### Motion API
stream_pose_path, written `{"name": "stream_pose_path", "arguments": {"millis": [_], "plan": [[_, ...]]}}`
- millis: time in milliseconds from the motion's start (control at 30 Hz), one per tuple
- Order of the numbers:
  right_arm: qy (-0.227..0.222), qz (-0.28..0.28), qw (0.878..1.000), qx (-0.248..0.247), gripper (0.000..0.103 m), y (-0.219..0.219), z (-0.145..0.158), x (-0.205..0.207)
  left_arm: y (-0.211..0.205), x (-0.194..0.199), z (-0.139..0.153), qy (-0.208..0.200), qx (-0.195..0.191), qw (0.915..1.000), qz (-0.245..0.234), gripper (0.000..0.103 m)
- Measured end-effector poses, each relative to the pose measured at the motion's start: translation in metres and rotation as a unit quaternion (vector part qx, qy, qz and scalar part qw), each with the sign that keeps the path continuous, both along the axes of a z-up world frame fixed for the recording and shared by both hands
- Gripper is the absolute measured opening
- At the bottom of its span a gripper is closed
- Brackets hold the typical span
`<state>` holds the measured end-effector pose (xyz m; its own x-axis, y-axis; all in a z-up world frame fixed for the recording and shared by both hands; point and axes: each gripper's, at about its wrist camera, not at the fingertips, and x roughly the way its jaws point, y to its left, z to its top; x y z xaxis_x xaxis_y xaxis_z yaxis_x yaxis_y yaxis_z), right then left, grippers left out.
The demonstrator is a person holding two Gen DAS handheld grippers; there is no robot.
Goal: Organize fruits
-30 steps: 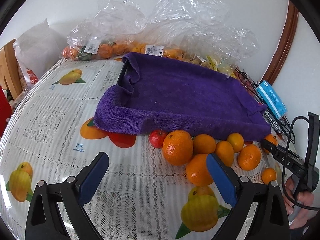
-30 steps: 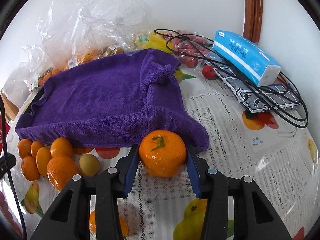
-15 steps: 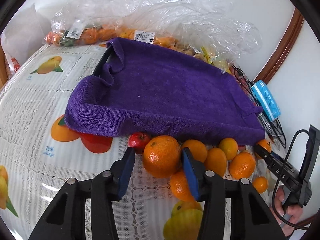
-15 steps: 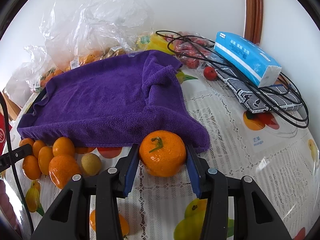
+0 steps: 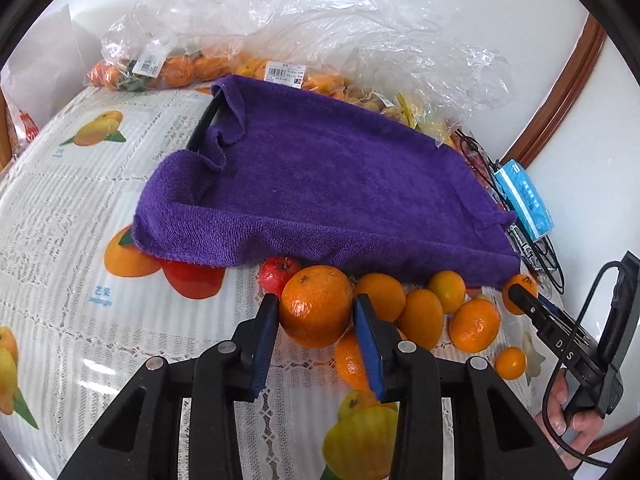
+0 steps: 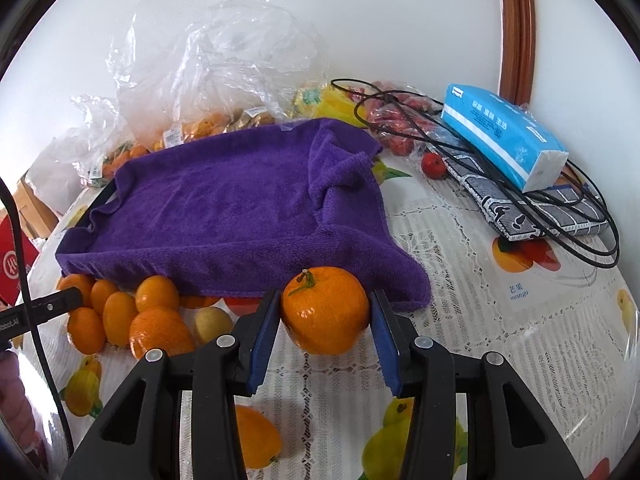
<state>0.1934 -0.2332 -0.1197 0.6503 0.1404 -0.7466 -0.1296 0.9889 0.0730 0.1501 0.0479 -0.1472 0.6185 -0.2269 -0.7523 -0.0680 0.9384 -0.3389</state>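
Left gripper (image 5: 316, 312), wide open over the counter (image 5: 72, 216) a second ago, now pinches a large orange (image 5: 316, 306) between its blue pads (image 5: 264, 336); both pads touch the peel. This orange sits at the front of a fruit cluster (image 5: 432, 312) lying just beside the near edge of the purple towel (image 5: 320, 184), with a small red apple (image 5: 278, 272) touching it on the left. Right gripper (image 6: 326, 320) straddles a stemmed orange (image 6: 325, 314) near the towel's right corner; its left pad touches the fruit, while a narrow gap shows at the right pad, so the hold looks loose and slightly wider than before. Towel remains bare of fruit. Judgement: the left grasp is newly completed, so a lift and transfer onto the towel appears the next step; neighbouring fruit may roll when the orange leaves the cluster.
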Motion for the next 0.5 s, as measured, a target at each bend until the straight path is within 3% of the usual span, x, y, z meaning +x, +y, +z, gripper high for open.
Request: {"name": "stream_pose_path", "arguments": {"millis": [200, 267, 400, 500], "plan": [[-0.015, 0.009, 1.0, -0.003, 0.03, 0.004, 0.014, -0.01, -0.009, 0.002, 0.003, -0.011, 0.016, 0.9998, -0.005, 0.035], [-0.012, 0.013, 1.0, -0.014, 0.031, 0.006, 0.012, -0.008, -0.011, 0.001, 0.004, -0.011, 0.023, 0.9997, -0.003, 0.034], [0.006, 0.018, 1.0, -0.004, 0.045, 0.008, 0.005, -0.003, -0.006, -0.003, 0.005, -0.009, 0.009, 0.9999, -0.005, 0.034], [0.014, 0.02, 1.0, -0.014, 0.046, 0.012, -0.005, -0.001, -0.003, -0.002, 0.004, -0.007, -0.004, 1.0, -0.005, 0.034]]}}
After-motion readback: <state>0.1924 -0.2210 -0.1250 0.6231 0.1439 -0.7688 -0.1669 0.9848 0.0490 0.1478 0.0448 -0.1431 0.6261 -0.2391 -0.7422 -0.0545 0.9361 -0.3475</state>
